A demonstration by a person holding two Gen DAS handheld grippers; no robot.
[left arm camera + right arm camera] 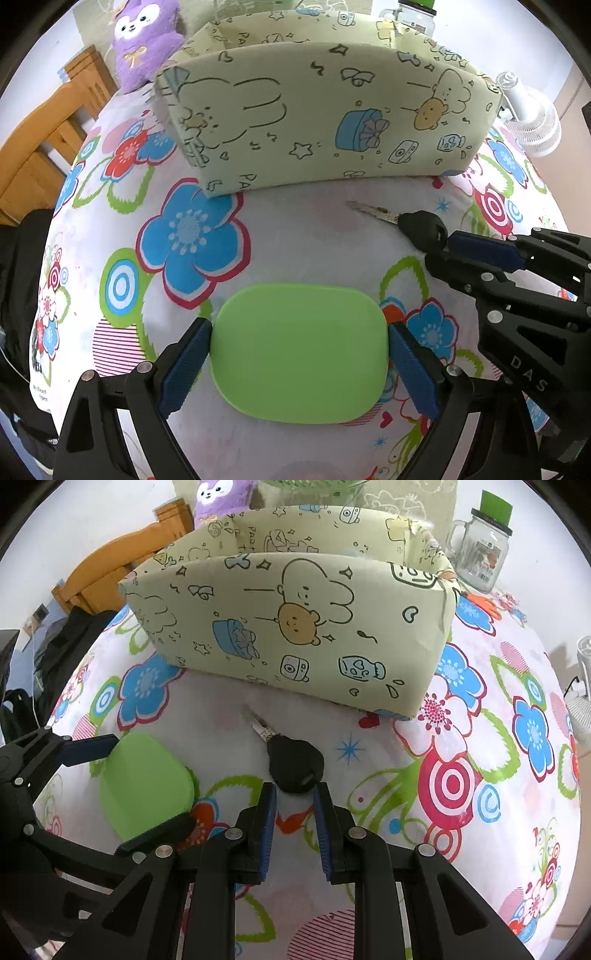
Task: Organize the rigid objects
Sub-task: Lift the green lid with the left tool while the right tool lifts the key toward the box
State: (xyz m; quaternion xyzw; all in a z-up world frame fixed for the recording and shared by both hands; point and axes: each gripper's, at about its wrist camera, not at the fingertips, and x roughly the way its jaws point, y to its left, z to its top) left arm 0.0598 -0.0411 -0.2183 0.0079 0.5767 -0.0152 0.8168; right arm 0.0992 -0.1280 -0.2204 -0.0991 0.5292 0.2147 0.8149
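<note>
Not much to read here. The right gripper point(448, 240) has "DAS" in pale letters on its black frame. The cartoon-print box point(325, 122) shows "PA" near its bottom edge, cut off, and "PART" on an inside wall. The flowered tablecloth point(110, 206) has tiny edge print, maybe "My Heart Open".

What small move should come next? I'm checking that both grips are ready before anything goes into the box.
Probably lift both claws straight up. The left claw spans the green lid with its pads at both edges; the right claw has closed on the key's black head. Both items still lie on the floral cloth, below the box wall.
</note>
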